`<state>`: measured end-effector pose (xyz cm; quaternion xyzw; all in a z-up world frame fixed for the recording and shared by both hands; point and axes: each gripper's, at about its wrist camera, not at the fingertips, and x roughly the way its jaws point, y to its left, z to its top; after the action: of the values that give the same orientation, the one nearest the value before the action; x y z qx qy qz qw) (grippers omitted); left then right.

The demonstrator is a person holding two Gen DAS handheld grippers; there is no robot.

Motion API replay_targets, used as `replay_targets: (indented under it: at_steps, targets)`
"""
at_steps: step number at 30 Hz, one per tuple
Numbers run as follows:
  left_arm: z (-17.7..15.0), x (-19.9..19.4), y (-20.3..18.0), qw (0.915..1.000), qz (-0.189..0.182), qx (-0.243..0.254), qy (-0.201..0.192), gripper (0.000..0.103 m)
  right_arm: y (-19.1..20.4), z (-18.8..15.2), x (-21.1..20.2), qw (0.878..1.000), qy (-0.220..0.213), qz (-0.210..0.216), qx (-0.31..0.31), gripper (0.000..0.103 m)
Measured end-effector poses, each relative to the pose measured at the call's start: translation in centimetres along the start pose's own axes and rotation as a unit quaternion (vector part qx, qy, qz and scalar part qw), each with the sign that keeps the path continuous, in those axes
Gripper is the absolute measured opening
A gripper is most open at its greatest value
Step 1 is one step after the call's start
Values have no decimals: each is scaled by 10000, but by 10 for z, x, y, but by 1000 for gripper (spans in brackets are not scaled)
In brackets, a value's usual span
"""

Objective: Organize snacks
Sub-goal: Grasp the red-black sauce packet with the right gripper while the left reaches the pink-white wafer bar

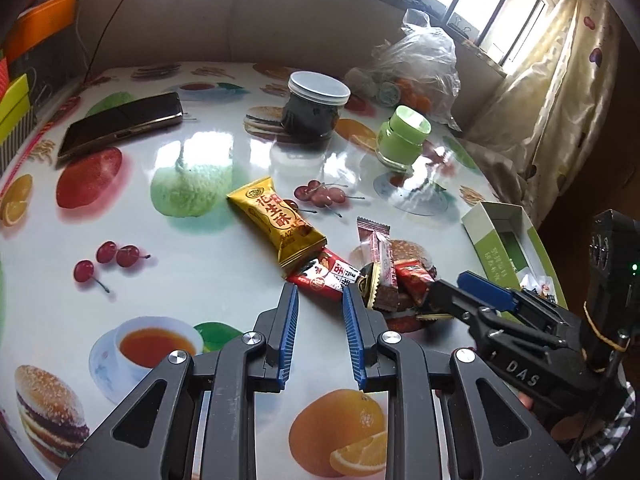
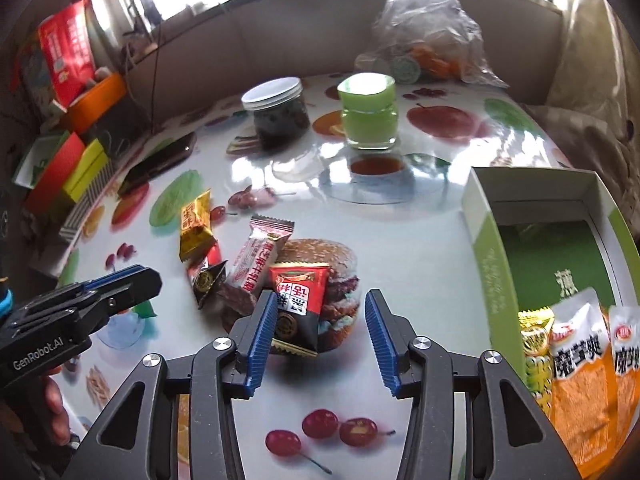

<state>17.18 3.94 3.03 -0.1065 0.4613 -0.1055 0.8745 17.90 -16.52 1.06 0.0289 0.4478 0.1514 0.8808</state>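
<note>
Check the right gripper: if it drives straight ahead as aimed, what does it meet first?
Probably the red-and-black snack packet: it lies just ahead of the open right gripper, beside its left finger. Depth is unclear, so it may slide between the fingers.

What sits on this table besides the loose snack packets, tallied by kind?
Jars: 2 (dark jar, green jar)
Phone: 1
Open box: 1
Plastic bag: 1
Total: 5
</note>
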Motion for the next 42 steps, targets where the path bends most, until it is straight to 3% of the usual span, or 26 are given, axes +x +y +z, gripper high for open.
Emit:
replay_targets:
  at_steps: [3,5,6,25,30,42]
  targets:
    - [2,3,0,10000,-3,6,15,25,4,2,3,9999,-13,-61,-139,46]
    - [3,4,-1,10000,-25,12,16,45,5,3,6,9998,21,-59,-168,46]
    - [4,5,-1,10000,-36,8,19,47,5,3,7,9998,40,-54,-176,46]
    - [17,11,-19,9996,-129,247,34,47,-1,5,15,9999,98,-23,30,46]
    - [22,20,-31,9991,-272,301,100,47,-6,5,14,9999,91,-86,83,26]
    - [28,47,-50,9979,-123,515,368,47,-17,-2,-5,9995,-130,-51,297,22]
